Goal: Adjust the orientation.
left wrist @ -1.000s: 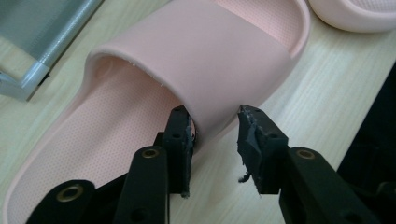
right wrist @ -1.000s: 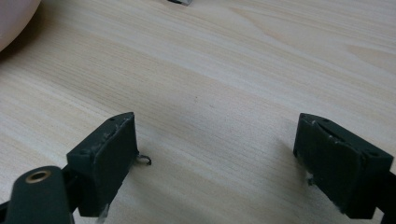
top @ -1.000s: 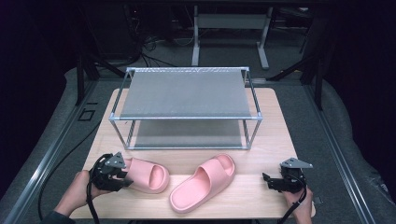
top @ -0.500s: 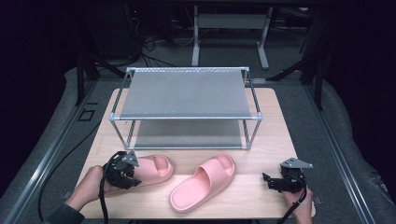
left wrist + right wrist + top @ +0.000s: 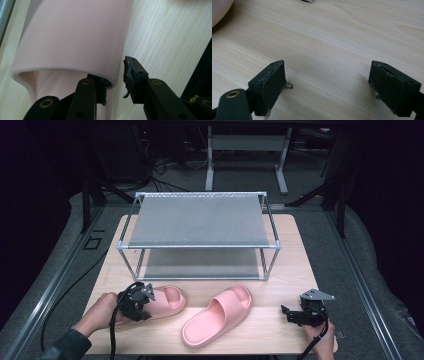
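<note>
Two pink slippers lie on the wooden table. At the heel end of the left slipper is my left gripper. In the left gripper view its jaws have just been closing on the side of the slipper's strap: one jaw is tucked under the strap, the other stands outside with a thin gap still showing, so the left gripper is open. The other slipper lies slantwise mid-table. My right gripper rests open near the right front corner, with bare wood between its jaws.
A two-shelf metal rack with grey mesh shelves stands across the back half of the table. A pink slipper edge shows at the top left of the right gripper view. Dark floor and cables surround the table.
My left gripper has moved right, up to the left slipper's heel end, and its jaws have narrowed around the strap's side. The right gripper has stayed put.
</note>
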Motion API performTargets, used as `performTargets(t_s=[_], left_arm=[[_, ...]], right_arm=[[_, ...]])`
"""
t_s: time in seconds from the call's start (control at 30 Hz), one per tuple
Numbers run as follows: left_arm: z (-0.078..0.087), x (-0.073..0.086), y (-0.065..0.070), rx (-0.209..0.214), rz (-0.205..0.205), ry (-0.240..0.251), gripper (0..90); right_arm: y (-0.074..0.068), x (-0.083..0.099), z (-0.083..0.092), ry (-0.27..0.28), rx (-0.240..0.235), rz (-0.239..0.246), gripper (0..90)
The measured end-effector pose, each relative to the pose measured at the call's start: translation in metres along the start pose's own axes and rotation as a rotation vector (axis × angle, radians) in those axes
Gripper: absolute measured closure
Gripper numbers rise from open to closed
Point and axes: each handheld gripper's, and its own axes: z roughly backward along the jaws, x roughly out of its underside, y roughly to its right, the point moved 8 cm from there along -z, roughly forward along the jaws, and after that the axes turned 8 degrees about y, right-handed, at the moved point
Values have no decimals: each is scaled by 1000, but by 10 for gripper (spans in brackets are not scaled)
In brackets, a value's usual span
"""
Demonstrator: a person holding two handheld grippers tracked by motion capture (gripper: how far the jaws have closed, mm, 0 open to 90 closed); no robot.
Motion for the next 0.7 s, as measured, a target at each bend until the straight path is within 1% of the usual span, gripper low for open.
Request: performTargets(t_s=[0.07,0.1,0.13,0.17,0.2,0.3,0.33,0.37,0.43,0.47,0.5,0.53,0.57,0.6,0.63,0.7], left_arm=[[-3,0,-3,2,-24,-25,775],[-3,0,-3,2,-24,-25,777],[-4,0,-3,9,-36,-30,777],[-3,-1,-3,4,-53,-38,790],[-3,-1,-3,4,-53,-38,799],[-4,-2,-2,0,-91,-43,821],[-5,-2,-1,-3,-100,-37,821],[-5,-2,0,-9,-121,-32,828],[-5,-1,-1,-10,-118,-26,829],[-5,-1,-1,-11,-127,-13,830],[-5,0,0,-12,-136,-15,831],[-5,0,0,-12,-136,-15,831],[-5,-1,0,-19,-160,-13,832],[-5,-1,0,-19,-160,-13,832],[-4,-1,0,-22,-173,-17,832],[-1,-1,1,-15,-187,-2,832]], right_arm=[[0,0,0,0,1,0,138],[0,0,0,0,1,0,138],[0,0,0,0,1,0,138],[0,0,0,0,1,0,138],[0,0,0,0,1,0,138],[0,0,0,0,0,0,138],[0,0,0,0,0,0,138],[0,0,0,0,0,0,138],[0,0,0,0,1,-1,138],[0,0,0,0,1,-1,138],[0,0,0,0,0,0,138],[0,0,0,0,0,0,138],[0,0,0,0,1,-1,137],[0,0,0,0,5,0,136],[0,0,0,1,5,1,135],[0,0,0,2,5,7,133]])
